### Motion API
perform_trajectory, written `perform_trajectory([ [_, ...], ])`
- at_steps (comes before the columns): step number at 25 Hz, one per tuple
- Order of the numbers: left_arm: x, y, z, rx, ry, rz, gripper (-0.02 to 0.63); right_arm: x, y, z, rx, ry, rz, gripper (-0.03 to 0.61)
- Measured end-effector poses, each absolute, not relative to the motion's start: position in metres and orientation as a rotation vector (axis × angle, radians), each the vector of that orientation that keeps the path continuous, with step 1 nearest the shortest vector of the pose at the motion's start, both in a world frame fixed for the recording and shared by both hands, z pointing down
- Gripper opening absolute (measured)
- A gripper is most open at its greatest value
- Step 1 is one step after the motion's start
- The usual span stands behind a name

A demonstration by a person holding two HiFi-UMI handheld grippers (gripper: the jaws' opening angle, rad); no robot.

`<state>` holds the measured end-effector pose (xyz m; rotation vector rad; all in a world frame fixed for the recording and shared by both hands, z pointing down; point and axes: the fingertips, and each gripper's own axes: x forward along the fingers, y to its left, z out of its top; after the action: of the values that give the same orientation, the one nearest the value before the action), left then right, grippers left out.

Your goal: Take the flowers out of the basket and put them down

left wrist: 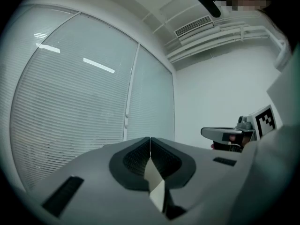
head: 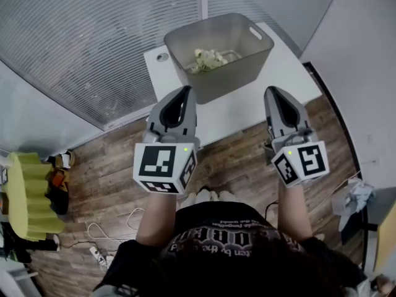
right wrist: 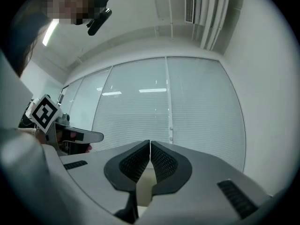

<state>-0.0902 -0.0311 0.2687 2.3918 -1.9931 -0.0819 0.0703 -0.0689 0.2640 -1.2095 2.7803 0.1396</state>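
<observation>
Head view showed a grey plastic basket (head: 230, 76) on the white surface (head: 250, 107), beside the window blinds (head: 80, 36). The pale cream flowers (head: 207, 59) lay on its bottom, behind its high near wall. A brown wooden floor (head: 111, 159) with white cables (head: 99, 249) lay below. The left hand-held gripper (head: 184, 90) and the right hand-held gripper (head: 273, 91) were held side by side before the basket, apart from it. Each had its jaws closed together on nothing. The print on the black shirt (head: 223, 237) was too blurred to read.
</observation>
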Motion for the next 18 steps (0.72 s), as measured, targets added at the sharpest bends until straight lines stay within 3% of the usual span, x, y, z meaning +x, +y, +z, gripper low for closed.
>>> perform_trajectory([
  [18,-0.115,-0.079,0.269,2.508,-1.872,-0.033,0.003,0.045,-0.094,0.27,-1.318,2.752,0.186,0.029],
])
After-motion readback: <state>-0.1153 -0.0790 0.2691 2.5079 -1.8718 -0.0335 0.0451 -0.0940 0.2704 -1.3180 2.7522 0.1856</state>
